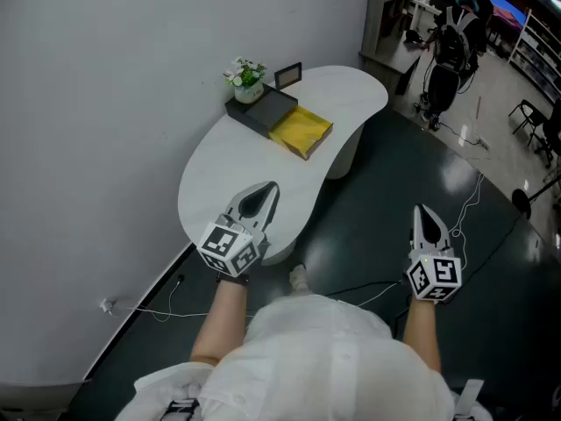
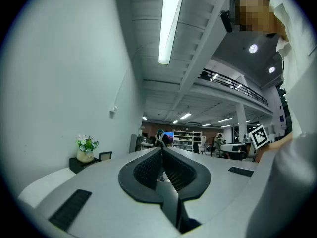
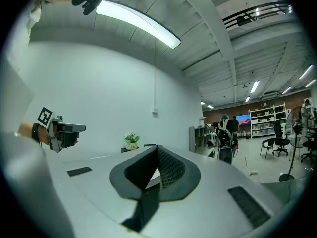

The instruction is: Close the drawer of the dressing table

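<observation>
Nearest, the person holds 2 grippers level in front of the body. The left gripper point(image 1: 269, 189) is seen above the near edge of the table point(image 1: 219, 169); in its own view its jaws point(image 2: 162, 150) are pressed together with nothing between them. The right gripper point(image 1: 422, 210) is over the dark floor point(image 1: 386, 191), well apart from the table at its right side. Its jaws point(image 3: 157, 148) are also together and hold nothing. A thin cable point(image 1: 368, 295) lies on the floor between the 2 arms.

The table is white with a curved outline and stands against the wall point(image 1: 105, 95). At its far edge, near the wall, sits a black box point(image 1: 263, 110). The yellow drawer point(image 1: 302, 132) stands out from the box toward the middle of the tabletop, so it is open; I think it belongs to the box, but the join is too small to see well. Just behind the box there is 1 small plant point(image 1: 245, 79) in a white pot. A dark frame point(image 1: 288, 75) stands upright beside it. Both grippers are well apart from the drawer.
</observation>
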The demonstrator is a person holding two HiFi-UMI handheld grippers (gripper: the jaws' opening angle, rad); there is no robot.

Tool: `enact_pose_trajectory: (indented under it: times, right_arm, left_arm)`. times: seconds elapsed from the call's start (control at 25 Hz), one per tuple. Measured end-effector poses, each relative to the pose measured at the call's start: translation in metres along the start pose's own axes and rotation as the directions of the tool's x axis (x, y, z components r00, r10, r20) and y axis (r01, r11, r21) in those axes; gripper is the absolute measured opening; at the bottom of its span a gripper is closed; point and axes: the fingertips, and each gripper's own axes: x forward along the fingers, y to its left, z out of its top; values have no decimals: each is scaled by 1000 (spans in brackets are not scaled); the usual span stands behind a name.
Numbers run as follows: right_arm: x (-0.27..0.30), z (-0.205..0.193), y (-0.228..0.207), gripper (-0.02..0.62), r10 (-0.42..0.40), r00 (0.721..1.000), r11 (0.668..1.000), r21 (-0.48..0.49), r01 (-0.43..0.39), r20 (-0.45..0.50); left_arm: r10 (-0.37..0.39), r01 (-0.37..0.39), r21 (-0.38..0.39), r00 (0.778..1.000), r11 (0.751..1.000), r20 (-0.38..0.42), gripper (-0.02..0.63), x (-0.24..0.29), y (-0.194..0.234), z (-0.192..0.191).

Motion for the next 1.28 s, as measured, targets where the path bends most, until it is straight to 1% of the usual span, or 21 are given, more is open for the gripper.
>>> enact_pose_trajectory:
  times: [0.6,0.68,0.8,0.88,1.04,1.28]
  right_arm:
    - [0,-2,-7,9,-13,1000,1000,0,13,-3]
    - [-1,-1,-9,8,-9,1000,1000,18,9,9]
    - [-1,2,-15,9,-4,999,996,90,-1,48]
    - [-2,2,-20,9,-12,998,993,115,5,58]
    - [-4,-1,-26,9,-21,998,992,127,13,58]
    - [-10,-8,-32,9,-33,999,993,114,28,38]
  left_arm:
    - [-12,12,-1,1000,1000,-2,18,7,-4,-1]
    - [-15,15,-1,1000,1000,0,18,9,-5,0]
    - [-19,19,0,1000,1000,1,18,12,-6,2]
    - [-20,20,1,1000,1000,-2,18,14,-8,2]
    - [-21,21,1,1000,1000,-11,18,16,-11,0]
    - [-31,31,3,999,1000,-22,18,21,-17,-4]
